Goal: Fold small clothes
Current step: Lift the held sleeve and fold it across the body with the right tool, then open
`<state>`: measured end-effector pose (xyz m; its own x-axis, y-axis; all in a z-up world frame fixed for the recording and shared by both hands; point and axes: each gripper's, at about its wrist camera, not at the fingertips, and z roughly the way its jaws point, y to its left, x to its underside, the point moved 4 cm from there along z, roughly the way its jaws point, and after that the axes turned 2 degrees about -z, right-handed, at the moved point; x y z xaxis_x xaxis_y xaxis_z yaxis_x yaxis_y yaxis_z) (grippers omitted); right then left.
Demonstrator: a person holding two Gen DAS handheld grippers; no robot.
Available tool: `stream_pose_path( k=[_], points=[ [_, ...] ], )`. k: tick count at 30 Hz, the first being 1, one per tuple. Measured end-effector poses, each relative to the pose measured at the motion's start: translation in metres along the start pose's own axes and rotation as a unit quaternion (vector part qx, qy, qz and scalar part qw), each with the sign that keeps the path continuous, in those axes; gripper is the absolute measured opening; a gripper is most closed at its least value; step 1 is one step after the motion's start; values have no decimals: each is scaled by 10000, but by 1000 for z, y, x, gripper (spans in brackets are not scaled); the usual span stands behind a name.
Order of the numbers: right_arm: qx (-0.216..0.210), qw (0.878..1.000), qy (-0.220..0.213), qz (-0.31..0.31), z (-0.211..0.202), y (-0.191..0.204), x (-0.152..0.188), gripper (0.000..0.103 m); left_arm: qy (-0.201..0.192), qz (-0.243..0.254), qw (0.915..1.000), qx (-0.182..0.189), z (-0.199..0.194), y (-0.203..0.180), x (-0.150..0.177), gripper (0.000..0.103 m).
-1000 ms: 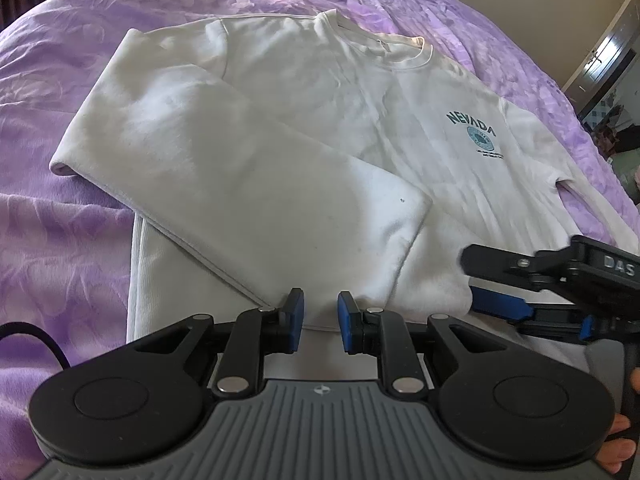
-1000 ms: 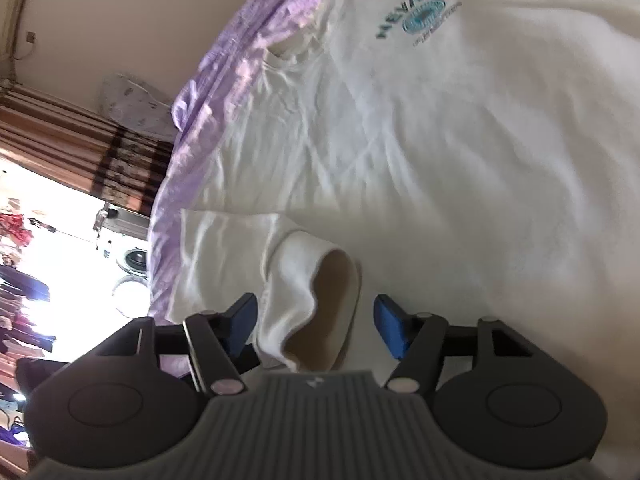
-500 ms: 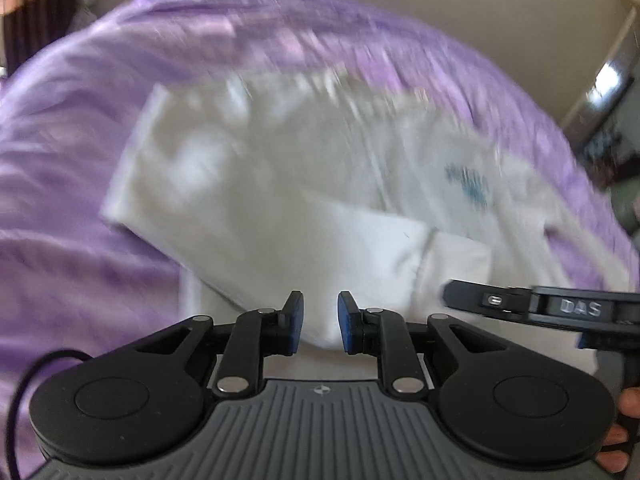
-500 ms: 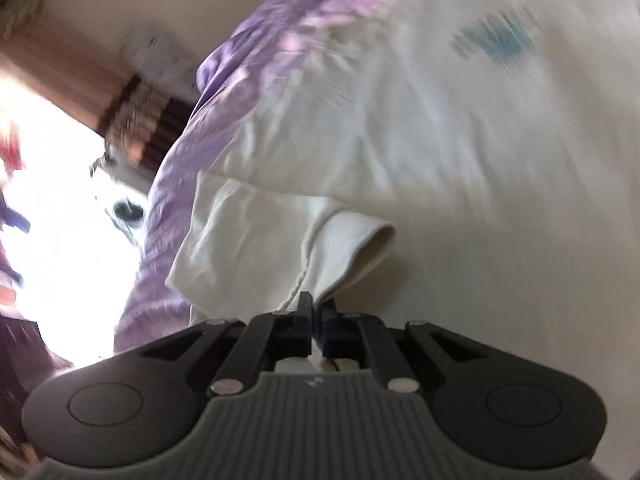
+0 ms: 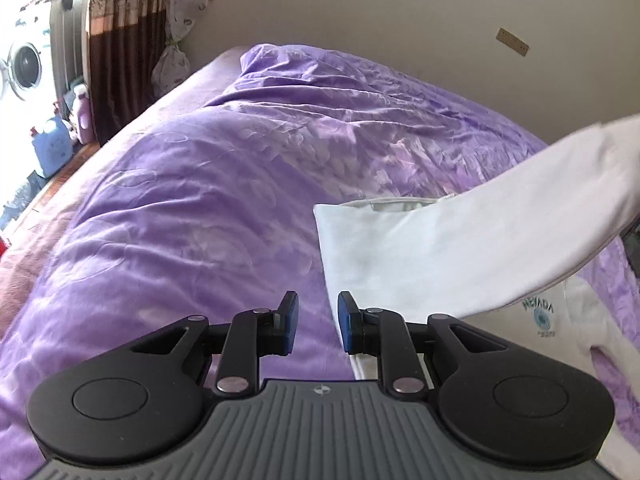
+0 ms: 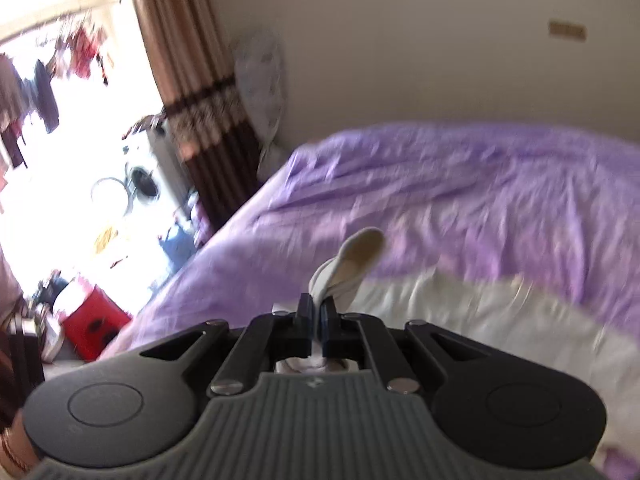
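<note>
Left wrist view: from behind own claw [image 5: 318, 322], looking down and forward over the purple bedspread [image 5: 192, 208], near. Right wrist view: from behind own claw [image 6: 316, 314], facing forward, blurred. Shared: bedspread, white sweatshirt [image 5: 440, 248], curtain [image 5: 120, 40], far wall.

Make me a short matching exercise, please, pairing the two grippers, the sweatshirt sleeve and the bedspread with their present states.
Things:
1. right gripper
2. left gripper
3. sleeve
4. purple bedspread

States:
A. jaws slightly apart, nothing between them
B. raised off the sweatshirt, stretched up to the right
C. spread under the white sweatshirt
D. clamped on the cuff

Pairs: 1-D, 2-A, 3-B, 4-C
</note>
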<state>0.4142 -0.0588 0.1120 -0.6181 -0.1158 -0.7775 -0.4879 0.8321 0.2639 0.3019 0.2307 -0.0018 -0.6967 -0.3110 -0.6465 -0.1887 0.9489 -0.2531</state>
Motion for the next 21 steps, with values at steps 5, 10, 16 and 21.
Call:
stream_pose_path(
  k=[5, 10, 16, 21],
  points=[
    [298, 9983, -457, 223, -14, -40, -50, 0, 181, 31, 9998, 81, 33, -4, -5, 23],
    [853, 9928, -360, 756, -22, -126, -33, 0, 389, -82, 9988, 293, 73, -10, -3, 23],
    [1517, 9724, 643, 1654, 30, -238, 68, 0, 581, -861, 9911, 830, 128, -6, -6, 39],
    [1538, 9633, 938, 1992, 56, -280, 115, 0, 544, -1311, 9852, 956, 173, -3, -14, 48]
  ],
)
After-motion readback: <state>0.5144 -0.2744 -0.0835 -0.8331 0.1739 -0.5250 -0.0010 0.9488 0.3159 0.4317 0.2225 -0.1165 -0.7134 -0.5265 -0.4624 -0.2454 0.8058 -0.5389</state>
